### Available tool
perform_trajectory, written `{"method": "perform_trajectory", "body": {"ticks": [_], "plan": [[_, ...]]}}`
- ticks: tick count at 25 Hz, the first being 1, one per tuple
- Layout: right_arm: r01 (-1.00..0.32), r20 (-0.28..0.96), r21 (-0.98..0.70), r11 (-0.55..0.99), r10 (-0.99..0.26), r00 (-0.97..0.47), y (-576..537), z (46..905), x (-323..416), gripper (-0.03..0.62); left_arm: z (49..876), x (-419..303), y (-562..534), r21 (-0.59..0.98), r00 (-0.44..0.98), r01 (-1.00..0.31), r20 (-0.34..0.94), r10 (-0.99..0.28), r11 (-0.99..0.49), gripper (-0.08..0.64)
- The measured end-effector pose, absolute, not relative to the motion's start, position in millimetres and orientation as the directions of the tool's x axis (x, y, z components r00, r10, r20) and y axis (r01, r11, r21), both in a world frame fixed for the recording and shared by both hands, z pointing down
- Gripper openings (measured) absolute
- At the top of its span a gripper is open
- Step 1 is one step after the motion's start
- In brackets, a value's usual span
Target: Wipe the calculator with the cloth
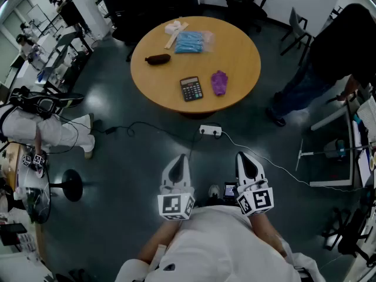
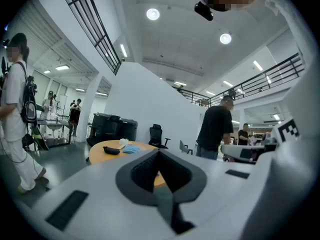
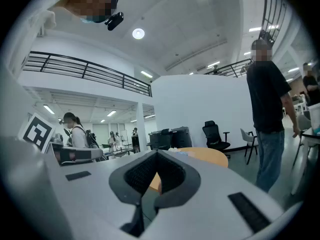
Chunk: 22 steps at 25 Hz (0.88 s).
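So, counting what's on the round wooden worktop (image 1: 238, 69): one black calculator (image 1: 191, 89) near the front edge, and one crumpled purple cloth (image 1: 219, 82) just beside it on the right, not touching. Further back there's one dark oblong thing (image 1: 157, 59), one pale flat stick (image 1: 175, 35) with a white bundle (image 1: 173, 26) at its far end, and one clear plastic bag (image 1: 194, 42) with blue stuff inside.

There are two grippers. The left gripper (image 1: 181, 162) and right gripper (image 1: 245, 159) are side by side over the dark shiny floor (image 1: 129, 163), well short of the worktop. Both have their fingers pressed together, with nothing between them.

One white power strip (image 1: 210, 130) lies on the floor near the worktop. A person in a dark top (image 1: 335, 57) stands off to the right. It's a big open office with black chairs (image 1: 247, 2) behind.
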State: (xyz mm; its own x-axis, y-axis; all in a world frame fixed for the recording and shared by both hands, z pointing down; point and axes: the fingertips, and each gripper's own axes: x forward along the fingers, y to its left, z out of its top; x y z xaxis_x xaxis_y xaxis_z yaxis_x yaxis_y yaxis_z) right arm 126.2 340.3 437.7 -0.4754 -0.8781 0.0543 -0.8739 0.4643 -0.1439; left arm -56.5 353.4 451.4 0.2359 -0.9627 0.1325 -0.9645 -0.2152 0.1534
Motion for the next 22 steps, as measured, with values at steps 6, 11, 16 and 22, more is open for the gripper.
{"method": "perform_trajectory", "body": {"ticks": [6,11,16,22], "plan": [[-0.871,0.057,-0.139,0.471,-0.874,-0.482,338,435,132,0.015,448,-49,350,0.144,0.23,-0.967,0.128,-0.965,-0.211,0.008],[-0.875,0.055,-0.145,0.462,-0.879,-0.473,331,436,145,0.015,451,-39,346,0.153,0.218,-0.968,0.132,-0.967,-0.197,0.008],[-0.866,0.037,-0.144,0.479,-0.872,-0.488,321,435,157,0.015,457,-31,336,0.165,0.183,-0.973,0.143,-0.973,-0.159,0.006],[-0.836,0.024,-0.132,0.533,-0.841,-0.541,300,439,162,0.015,464,-38,323,0.158,0.125,-0.982,0.149,-0.981,-0.102,0.008]]}}
